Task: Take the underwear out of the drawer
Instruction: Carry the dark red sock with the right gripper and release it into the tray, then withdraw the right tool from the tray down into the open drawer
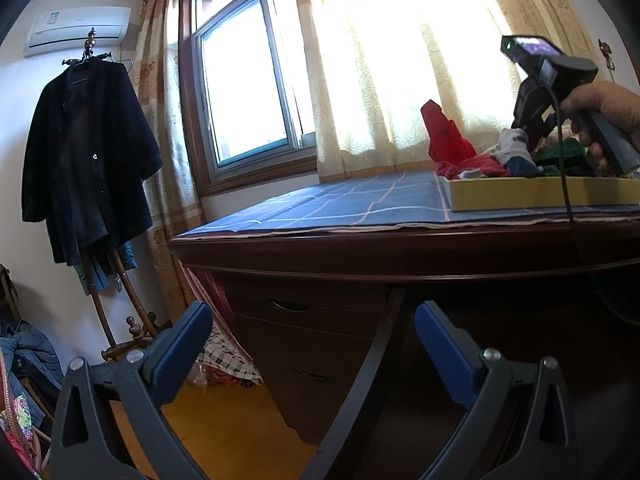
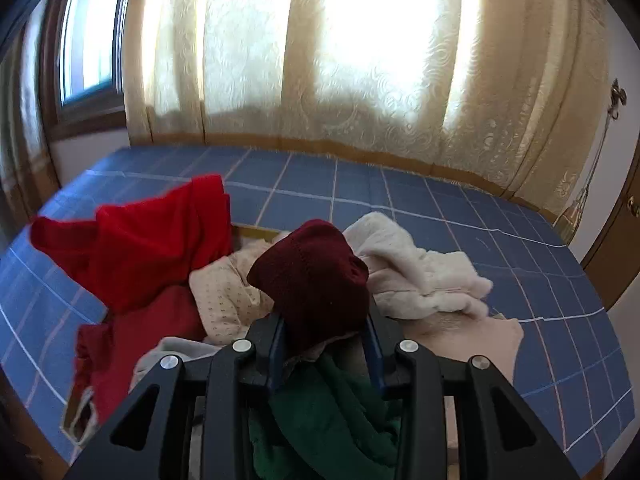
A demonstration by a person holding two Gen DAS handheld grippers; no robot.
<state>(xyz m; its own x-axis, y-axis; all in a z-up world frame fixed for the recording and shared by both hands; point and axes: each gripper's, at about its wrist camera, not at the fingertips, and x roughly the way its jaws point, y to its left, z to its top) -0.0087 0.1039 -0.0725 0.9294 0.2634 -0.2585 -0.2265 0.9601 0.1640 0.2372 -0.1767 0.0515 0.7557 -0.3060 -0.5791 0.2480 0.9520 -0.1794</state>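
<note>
Left wrist view first: the left gripper [image 1: 314,344] is sitting low in the frame with its blue-padded jaws standing wide apart, nothing between them, pointing at the dark wooden desk [image 1: 360,252]. Over at the right edge a hand [image 1: 604,116] is holding the right gripper [image 1: 532,136] above the shallow yellow-sided drawer [image 1: 536,194], which is lying on the blue checked cloth [image 1: 360,200].

Right wrist view: bright red fabric [image 2: 160,236] is spilling out at centre left, cream dotted fabric [image 2: 224,300] is bunching beside it, and the right gripper [image 2: 326,344] is pinching a dark maroon knit piece of underwear [image 2: 316,276] dead centre, above the pile. Fluffy white fabric [image 2: 416,272] is lying right of it, green fabric [image 2: 332,412] below.
</note>
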